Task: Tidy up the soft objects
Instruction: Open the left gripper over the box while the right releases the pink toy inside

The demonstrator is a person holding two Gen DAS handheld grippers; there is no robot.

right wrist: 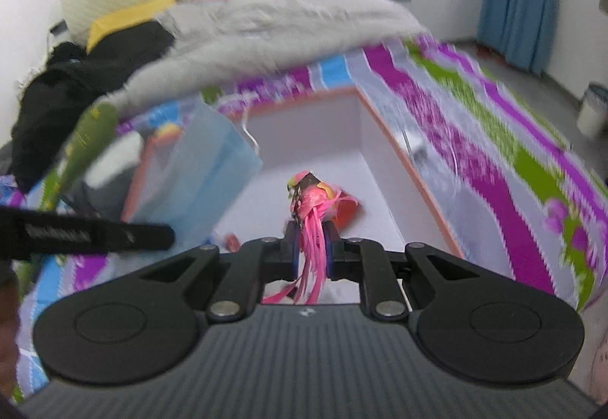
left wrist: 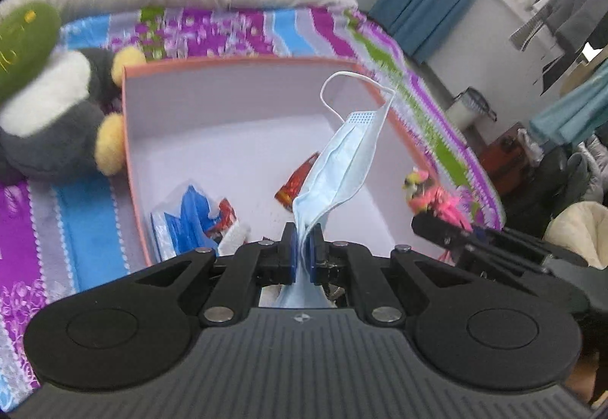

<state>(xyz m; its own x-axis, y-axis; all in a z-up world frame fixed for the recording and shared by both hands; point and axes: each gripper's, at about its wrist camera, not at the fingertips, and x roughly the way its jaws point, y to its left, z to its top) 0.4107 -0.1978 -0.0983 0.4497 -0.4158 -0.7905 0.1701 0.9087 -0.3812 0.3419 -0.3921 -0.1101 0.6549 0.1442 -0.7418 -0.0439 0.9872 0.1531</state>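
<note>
Right, both your grippers are loaded and aimed down into the box [left wrist: 243, 107]. Your left gripper [left wrist: 302, 248] has its jaws nearly closed, pinching the blue face mask [left wrist: 338, 160] at its lower end; the mask's long axis runs forward from the jaws and tilts right, ear loop at the far tip near the box's right wall. Your right gripper [right wrist: 311, 248] is also nearly closed, clamping the pink feathered bird toy [right wrist: 309, 202] with its head forward and tail feathers trailing back through the jaws.

Key relation: both items hang over the box's white floor, inside the orange rim, with the mask to the left of the bird. In the right wrist view the mask [right wrist: 197, 172] shows as a blur on the left. The box already holds a blue packet [left wrist: 186, 221] and a red wrapper [left wrist: 300, 179].

My read: you're at the drop step. Either hand looks placed to release; watch the mask loop doesn't catch the right rim.
</note>
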